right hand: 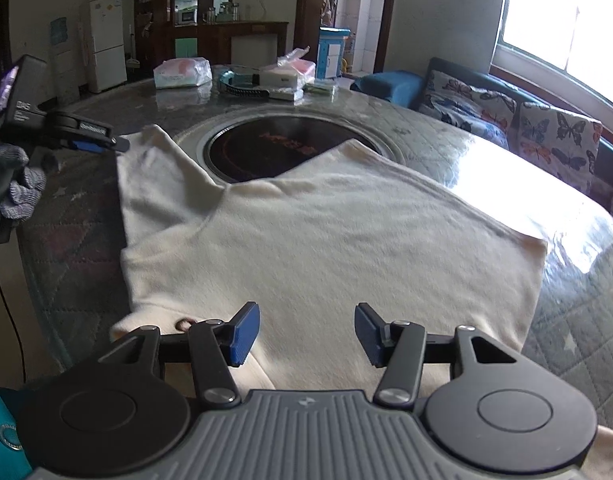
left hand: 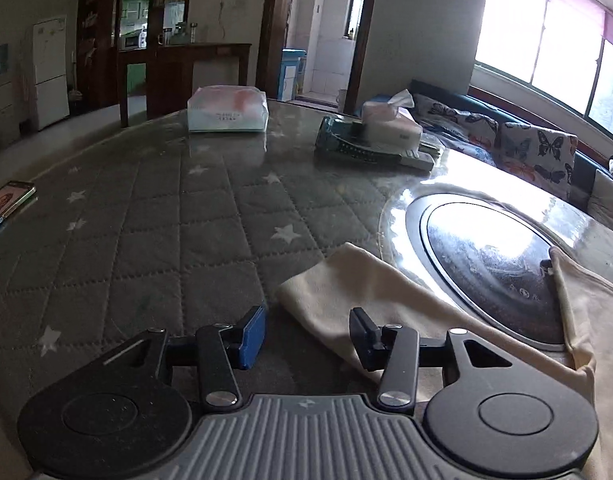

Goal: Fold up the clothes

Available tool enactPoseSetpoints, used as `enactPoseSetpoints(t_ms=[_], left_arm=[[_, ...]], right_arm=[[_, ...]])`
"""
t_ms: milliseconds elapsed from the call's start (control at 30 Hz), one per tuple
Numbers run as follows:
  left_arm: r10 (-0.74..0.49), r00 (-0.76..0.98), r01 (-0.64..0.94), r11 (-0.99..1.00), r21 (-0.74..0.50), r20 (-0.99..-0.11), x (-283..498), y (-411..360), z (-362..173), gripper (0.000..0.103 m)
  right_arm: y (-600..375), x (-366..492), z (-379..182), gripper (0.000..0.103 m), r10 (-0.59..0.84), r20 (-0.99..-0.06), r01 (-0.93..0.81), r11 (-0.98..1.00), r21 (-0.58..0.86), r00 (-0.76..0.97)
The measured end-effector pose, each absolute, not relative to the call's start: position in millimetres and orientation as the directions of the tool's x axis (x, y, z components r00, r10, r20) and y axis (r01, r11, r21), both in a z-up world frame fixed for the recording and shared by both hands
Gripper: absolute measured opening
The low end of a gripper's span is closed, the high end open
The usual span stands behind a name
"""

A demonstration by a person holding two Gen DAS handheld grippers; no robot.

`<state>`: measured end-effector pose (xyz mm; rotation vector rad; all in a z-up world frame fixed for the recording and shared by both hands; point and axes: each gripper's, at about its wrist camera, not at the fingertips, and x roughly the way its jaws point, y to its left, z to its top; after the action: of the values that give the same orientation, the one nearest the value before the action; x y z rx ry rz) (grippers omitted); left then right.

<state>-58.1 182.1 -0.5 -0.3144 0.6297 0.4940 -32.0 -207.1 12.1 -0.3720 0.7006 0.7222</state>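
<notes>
A cream garment (right hand: 326, 232) lies spread flat on the round table, its two far ends reaching over the black round hob (right hand: 282, 148) in the table's middle. My right gripper (right hand: 306, 332) is open and empty, low over the garment's near edge. My left gripper (left hand: 306, 336) is open and empty beside one cream end (left hand: 346, 292) of the garment, its right finger over the cloth. The left gripper also shows in the right wrist view (right hand: 102, 142), at the garment's far left corner, held by a gloved hand.
The table has a grey quilted star cover (left hand: 166, 220) under glass. At its far side sit a tissue pack (left hand: 226, 110), a dark tray (left hand: 358, 144) with a tissue box, and a phone (left hand: 6, 200) at the left edge. A butterfly-print sofa (right hand: 526, 120) stands right.
</notes>
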Motion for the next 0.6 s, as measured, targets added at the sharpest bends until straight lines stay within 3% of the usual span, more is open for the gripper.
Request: enactPoseSetpoints(t_ms=[67,133,200,333,600], left_arm=[[0.342,0.699,-0.537,0.831,-0.145,-0.628,-58,185,0,0.038],[0.335,0.703,-0.538,0.827,-0.162,-0.627,-58,188,-1,0.015],[0.329,0.708,-0.542,0.821,-0.182,-0.624,-57,191,-2,0.008],[0.302,0.752,-0.510,0.830,-0.226,-0.586,-62,184,12,0.005],[0.083,0.900,-0.213,0.940,-0.266,-0.427,-66,108,71,0.005]], right_arm=[[-206,-34,15,0.054,0.478,-0.689,-0.712,0.698,-0.079,0.545],[-205,-35,16,0.054,0.481,-0.684,-0.711,0.699,-0.078,0.548],[-205,-35,17,0.053,0.482,-0.681,-0.709,0.701,-0.078,0.552],[-207,-36,20,0.052,0.484,-0.668,-0.700,0.710,-0.079,0.566],[-224,-35,30,0.052,0.474,-0.638,-0.651,0.757,-0.056,0.606]])
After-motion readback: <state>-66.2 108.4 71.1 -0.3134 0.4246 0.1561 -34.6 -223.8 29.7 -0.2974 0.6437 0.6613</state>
